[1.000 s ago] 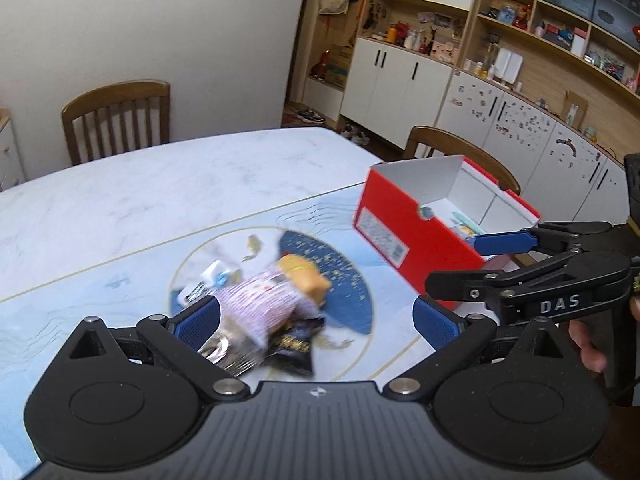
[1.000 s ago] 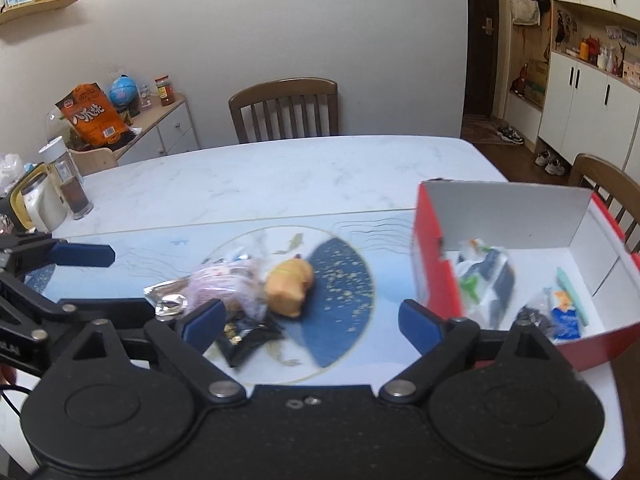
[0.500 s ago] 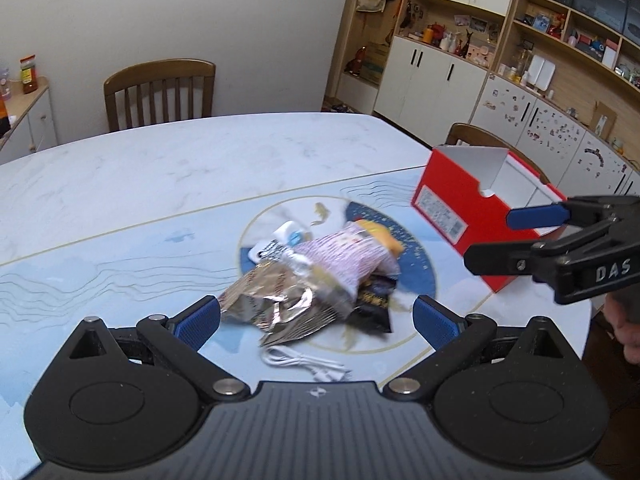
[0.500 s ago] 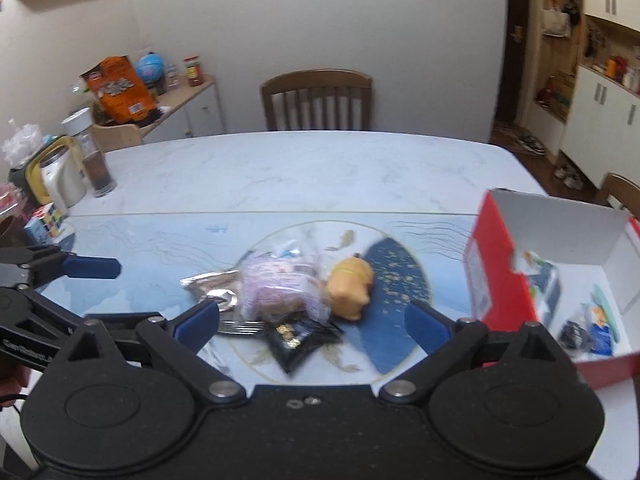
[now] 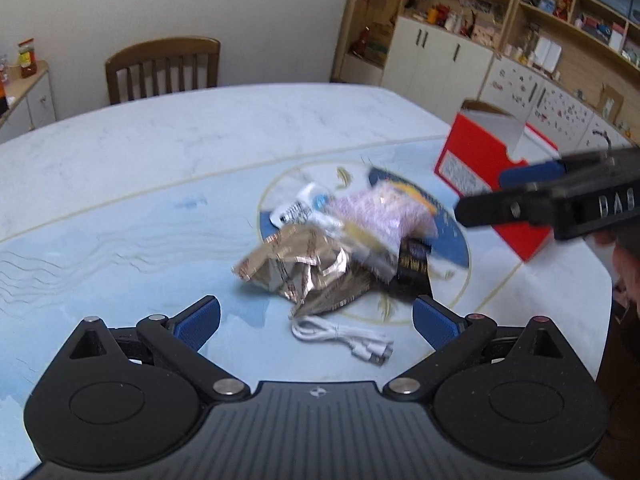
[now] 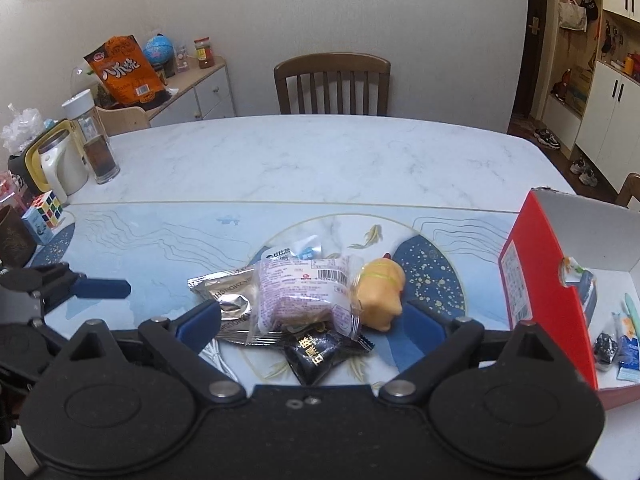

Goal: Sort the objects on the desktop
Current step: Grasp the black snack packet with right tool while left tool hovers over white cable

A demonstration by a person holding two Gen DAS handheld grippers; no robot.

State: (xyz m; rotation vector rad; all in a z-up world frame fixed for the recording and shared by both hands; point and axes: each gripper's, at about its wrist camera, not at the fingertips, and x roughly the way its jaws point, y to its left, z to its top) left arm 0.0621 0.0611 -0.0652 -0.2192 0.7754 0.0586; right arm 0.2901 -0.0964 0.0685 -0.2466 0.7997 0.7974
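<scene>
Crinkled silver foil packet point(image 5: 296, 266), pink wrapped bun point(image 6: 306, 294) and yellow toy point(image 6: 380, 294) lie heaped at mid-frame; a red box point(image 6: 540, 280) stands at the right edge. Left gripper point(image 5: 316, 320) and right gripper point(image 6: 312, 320) both gape wide, holding nothing.

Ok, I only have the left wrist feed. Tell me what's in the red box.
Observer: The red box holds a small black packet, a blue-and-white sachet and a larger packet against its red wall.
Operator: Now describe what's behind the purple packet.
Observer: A soft-looking yellow toy lies against it, on its right in the right wrist view.
Operator: Report what's at the left edge of the table.
Observer: A Rubik's cube sits there, with a white kettle behind it.
</scene>
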